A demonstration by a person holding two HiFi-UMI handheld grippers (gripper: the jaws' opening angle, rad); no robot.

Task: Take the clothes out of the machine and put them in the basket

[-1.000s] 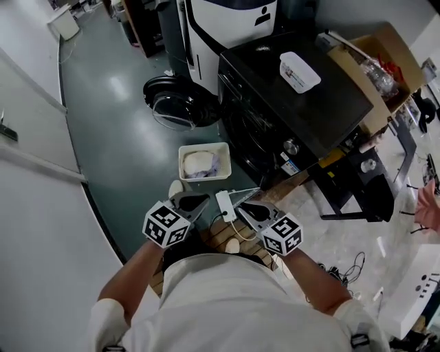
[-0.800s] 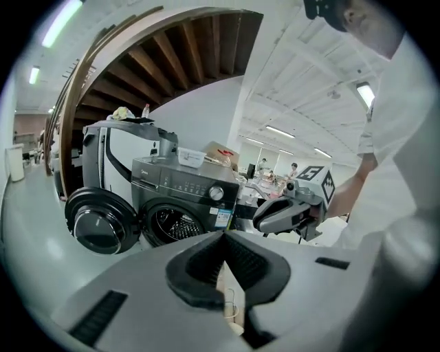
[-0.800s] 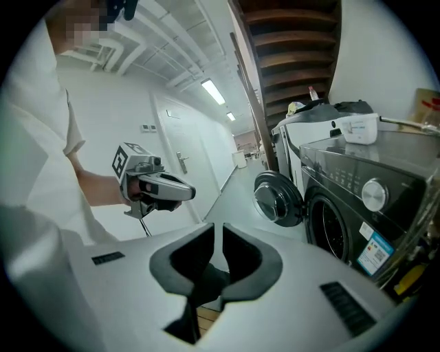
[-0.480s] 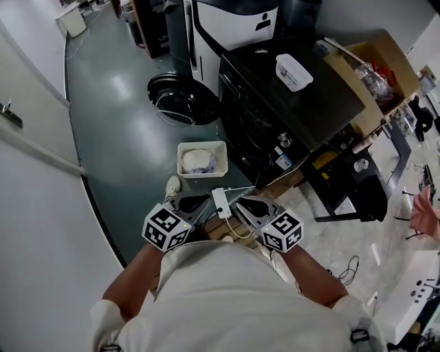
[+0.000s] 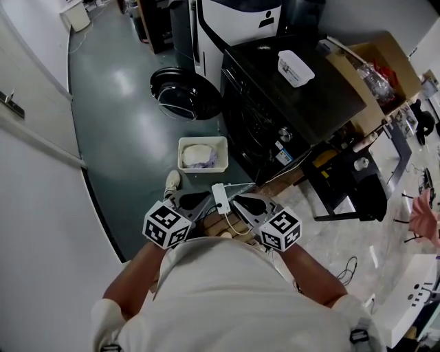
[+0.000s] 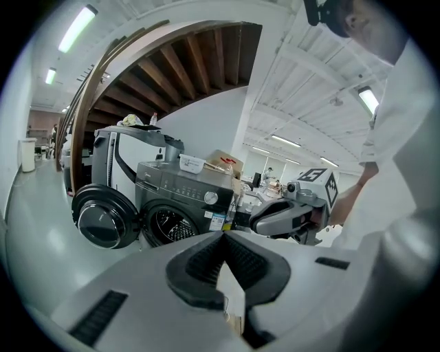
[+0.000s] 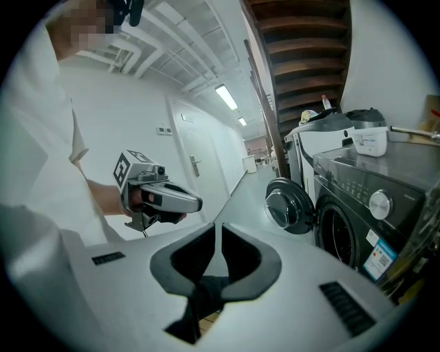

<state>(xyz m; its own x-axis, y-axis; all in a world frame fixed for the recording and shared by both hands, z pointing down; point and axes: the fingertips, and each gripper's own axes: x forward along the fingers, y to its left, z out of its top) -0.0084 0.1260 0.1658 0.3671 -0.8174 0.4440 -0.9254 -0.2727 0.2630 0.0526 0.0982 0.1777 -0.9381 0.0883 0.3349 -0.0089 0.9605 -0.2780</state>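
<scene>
- Clothes are in neither tool. Nearest, close to the person's body, the left gripper (image 6: 221, 235) has its pads pressed together on nothing, and the right gripper (image 7: 218, 230) is drawn in to a thin slit, also empty.
- Each gripper's cube carries black-and-white square markers, which are patterns and not letters.
- Just beyond the grippers, on the green floor, the white basket (image 5: 203, 139) holds the clothes (image 5: 199, 157), a small white and pale lilac heap lying below the rim.
- I judge the heap to be soft, light and limp. It would sag and trail from any grip, so the best hold is a bunched fold pinched near the middle of a piece, not a loose edge.
- The basket looks like stiff plastic, light enough to tip if nudged at its rim.
- To the right of the basket and farther off stands the dark washing machine (image 5: 275, 117), its round door (image 5: 182, 103) swung open to the left.
- The part of the drum (image 6: 167, 225) that shows is bare perforated metal, with no cloth visible.
- A blue-and-white sticker (image 7: 380, 259) sits on the machine's front, its print too small to read. I can make out no brand name.
- A white container (image 5: 295, 69) rests on the machine's top, and its label is unreadable.
- Farthest off is a white unit (image 5: 237, 20) that bears a black head-and-shoulders symbol and no words.
</scene>
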